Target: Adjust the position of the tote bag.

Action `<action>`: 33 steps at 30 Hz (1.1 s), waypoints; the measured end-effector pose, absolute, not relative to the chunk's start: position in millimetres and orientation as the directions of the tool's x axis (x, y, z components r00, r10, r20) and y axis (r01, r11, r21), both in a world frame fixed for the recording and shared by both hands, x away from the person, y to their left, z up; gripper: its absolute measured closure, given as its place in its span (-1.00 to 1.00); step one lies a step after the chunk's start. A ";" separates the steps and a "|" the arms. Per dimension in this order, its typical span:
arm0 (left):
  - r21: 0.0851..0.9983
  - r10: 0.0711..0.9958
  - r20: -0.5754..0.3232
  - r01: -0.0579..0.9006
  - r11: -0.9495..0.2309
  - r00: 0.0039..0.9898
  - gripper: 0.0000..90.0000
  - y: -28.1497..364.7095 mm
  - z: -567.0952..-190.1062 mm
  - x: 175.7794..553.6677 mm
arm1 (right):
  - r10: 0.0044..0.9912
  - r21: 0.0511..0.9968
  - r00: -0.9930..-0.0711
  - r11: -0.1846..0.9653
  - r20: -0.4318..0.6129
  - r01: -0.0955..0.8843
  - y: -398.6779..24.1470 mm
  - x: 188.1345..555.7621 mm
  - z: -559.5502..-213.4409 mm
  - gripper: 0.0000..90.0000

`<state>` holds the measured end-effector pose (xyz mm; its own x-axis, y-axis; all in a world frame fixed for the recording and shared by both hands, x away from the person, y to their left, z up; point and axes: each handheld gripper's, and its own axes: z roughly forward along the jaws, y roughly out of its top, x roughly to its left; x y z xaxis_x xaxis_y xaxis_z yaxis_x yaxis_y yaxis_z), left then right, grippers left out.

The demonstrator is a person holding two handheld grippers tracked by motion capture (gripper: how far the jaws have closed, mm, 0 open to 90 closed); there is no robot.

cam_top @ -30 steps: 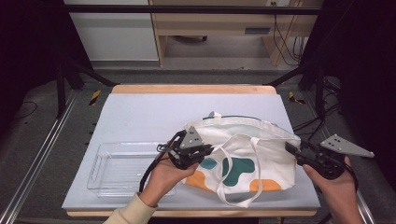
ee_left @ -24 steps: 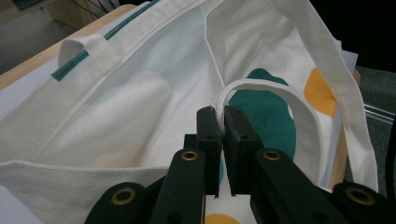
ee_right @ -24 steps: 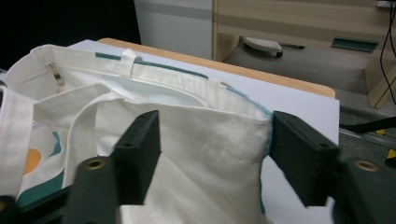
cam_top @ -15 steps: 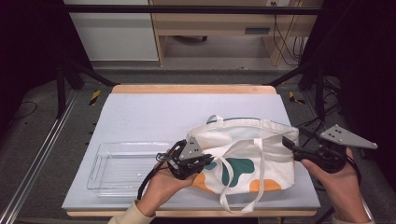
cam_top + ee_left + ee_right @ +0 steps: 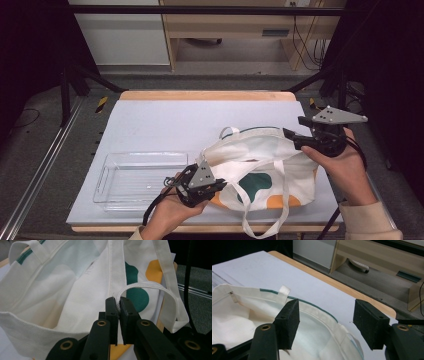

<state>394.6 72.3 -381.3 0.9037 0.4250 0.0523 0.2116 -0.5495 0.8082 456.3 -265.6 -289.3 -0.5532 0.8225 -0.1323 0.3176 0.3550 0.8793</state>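
Pale grey surface (image 5: 165,120) with a light wooden edge. On its near right part, a cream canvas tote bag (image 5: 265,170) with green and orange blotches, mouth gaping, green-trimmed far rim raised, one long cream strap (image 5: 280,200) trailing over the near edge. Just left of the bag, a clear plastic rectangular tray (image 5: 142,177), lying flat.

Left claw (image 5: 217,186) at the bag's near left corner, held from below by the left hand (image 5: 172,215). In the left gripper view, this claw (image 5: 118,305) is clamped on the cream fabric where a strap loop meets the bag; cloth pinched tight between the pads.

Right claw (image 5: 295,131) at the bag's far right rim, above the fabric. In the right gripper view, jaws apart, rim passing beneath them, pads (image 5: 288,322) not pressing on cloth; they have just been closing somewhat.
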 end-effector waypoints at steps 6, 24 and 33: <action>0.808 0.417 0.050 0.209 -0.551 0.908 0.91 74.6 -384.1 389.0 | 0.806 0.832 -0.576 0.408 -0.134 0.377 -271.9 480.6 -289.3 -0.09; 0.795 0.395 0.053 0.201 -0.573 0.917 0.91 78.6 -386.1 383.7 | 0.745 0.675 -0.663 0.526 -0.074 0.517 -273.0 539.7 -320.4 0.23; 0.792 0.388 0.053 0.198 -0.577 0.920 0.91 81.0 -389.1 377.5 | 0.714 0.628 -0.696 0.576 -0.074 0.524 -272.1 532.9 -328.0 0.68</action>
